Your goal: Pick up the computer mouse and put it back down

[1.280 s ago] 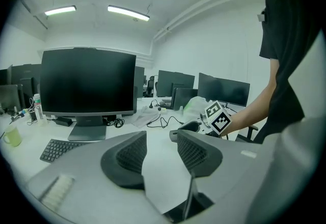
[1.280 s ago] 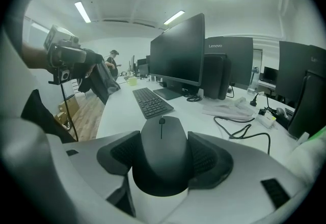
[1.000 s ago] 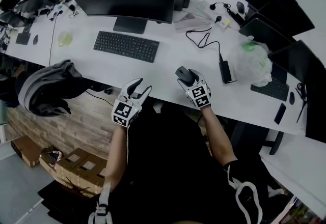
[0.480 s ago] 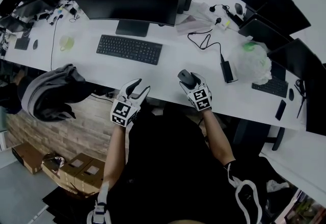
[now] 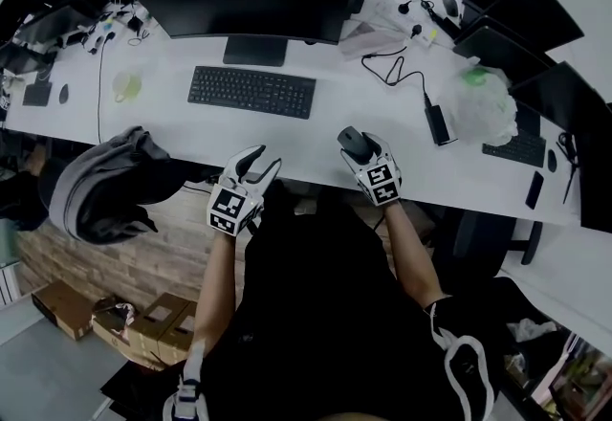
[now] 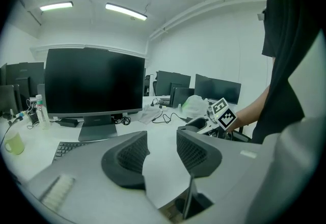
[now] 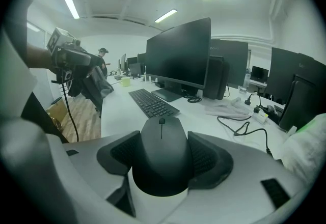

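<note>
- Since a second ago, left gripper (image 5: 260,161) has slid a little along the desk (image 5: 316,144) edge; its jaws are apart and empty.
- Right gripper (image 5: 359,149) squeezes the mouse (image 7: 162,152) by both sides, near the front edge.
- Keep it level and let go only when it lies flat.

legible text: none | keyboard (image 5: 251,91) key legends: too small to read

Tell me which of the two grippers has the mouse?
The right gripper: its jaws clamp a black computer mouse. The left gripper has jaws apart with nothing between them.
</note>
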The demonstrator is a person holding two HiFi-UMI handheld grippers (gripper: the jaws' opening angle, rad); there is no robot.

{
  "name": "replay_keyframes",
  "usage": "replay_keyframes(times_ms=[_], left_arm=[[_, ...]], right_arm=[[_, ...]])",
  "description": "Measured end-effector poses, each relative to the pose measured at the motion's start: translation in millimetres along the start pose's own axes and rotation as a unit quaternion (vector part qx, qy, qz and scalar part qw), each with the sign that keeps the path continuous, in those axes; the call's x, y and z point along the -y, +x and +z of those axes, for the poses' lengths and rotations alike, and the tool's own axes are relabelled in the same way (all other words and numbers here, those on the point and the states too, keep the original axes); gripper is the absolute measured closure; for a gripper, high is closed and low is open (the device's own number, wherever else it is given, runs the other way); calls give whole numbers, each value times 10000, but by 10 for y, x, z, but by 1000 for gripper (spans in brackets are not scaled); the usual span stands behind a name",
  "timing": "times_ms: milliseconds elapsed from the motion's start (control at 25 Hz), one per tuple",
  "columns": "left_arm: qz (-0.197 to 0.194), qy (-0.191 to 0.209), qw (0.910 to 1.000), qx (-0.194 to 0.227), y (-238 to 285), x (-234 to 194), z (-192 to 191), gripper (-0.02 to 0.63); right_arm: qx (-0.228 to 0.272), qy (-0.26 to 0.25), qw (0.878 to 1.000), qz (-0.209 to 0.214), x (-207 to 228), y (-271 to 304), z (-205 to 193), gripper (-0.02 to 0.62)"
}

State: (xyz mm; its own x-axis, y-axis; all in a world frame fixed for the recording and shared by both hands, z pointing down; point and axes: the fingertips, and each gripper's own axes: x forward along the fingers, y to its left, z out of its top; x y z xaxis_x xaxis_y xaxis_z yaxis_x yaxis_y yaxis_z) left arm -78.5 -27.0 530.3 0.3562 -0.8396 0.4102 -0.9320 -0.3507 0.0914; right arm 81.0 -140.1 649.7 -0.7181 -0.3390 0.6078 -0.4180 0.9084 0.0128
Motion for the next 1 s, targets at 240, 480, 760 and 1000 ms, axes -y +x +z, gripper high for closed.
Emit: replay_keyframes(times_ms=[240,480,760,1000], left_arm=[[-181,48,9998,15,-84,-167,-14,428],[-353,65,9994,16,-146,-305,-55,430],[-558,64,9984,-16,-231,-459,-143,430],[-745,91,9971,-80,-314,-589,-236,433]], right_arm=[[-43,85,9999,-129,-176,75,85,302],[-94,139,9996,-233,-336,164,135,302],[-132,253,9989,-360,-534,273,147,302],[-174,382,9981,-462,-713,370,187,302]])
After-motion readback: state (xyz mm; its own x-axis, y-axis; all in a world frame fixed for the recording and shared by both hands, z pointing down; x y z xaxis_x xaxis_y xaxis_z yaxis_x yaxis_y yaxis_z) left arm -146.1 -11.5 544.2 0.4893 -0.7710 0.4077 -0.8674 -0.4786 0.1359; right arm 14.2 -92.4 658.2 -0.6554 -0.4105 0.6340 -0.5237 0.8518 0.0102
